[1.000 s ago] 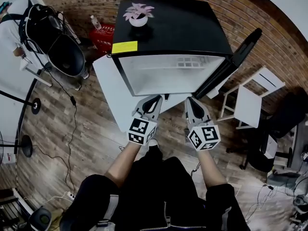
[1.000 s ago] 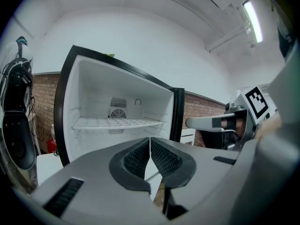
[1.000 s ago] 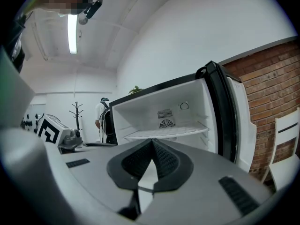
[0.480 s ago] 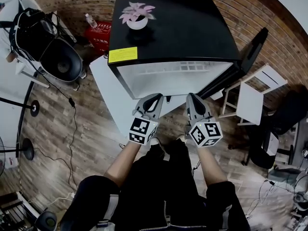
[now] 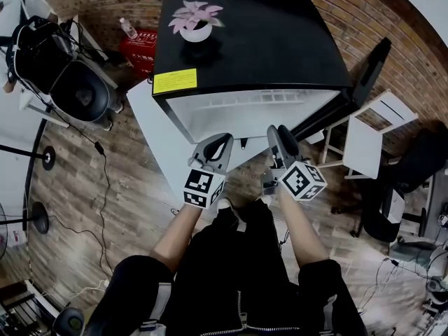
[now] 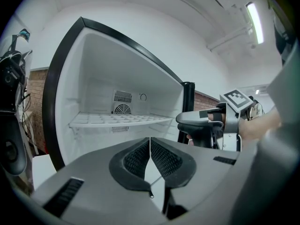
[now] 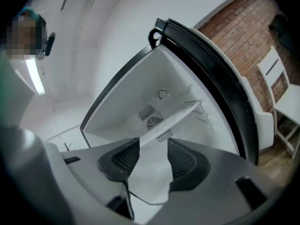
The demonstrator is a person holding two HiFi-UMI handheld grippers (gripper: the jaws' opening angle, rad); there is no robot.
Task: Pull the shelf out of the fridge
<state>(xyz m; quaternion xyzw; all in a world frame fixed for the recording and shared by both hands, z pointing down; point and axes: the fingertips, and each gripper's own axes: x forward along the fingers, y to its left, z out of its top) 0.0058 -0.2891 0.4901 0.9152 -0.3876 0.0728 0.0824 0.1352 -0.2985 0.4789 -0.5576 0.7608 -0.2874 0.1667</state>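
The black fridge stands with its door swung open to the right, showing a white inside. The white shelf lies across it halfway up, also seen as the shelf and the shelf. My left gripper hangs shut and empty in front of the opening, its jaws pressed together. My right gripper is beside it, rolled to one side. Its jaws have just been opening and now stand open with nothing between them. Both grippers are short of the shelf.
A potted plant and a yellow label sit on the fridge top. A white chair stands right of the door, a red crate and black gear to the left. Cables run over the wooden floor.
The right gripper has rolled about its axis, opened its jaws and shifted a little towards the fridge. The left gripper has crept forward, still shut.
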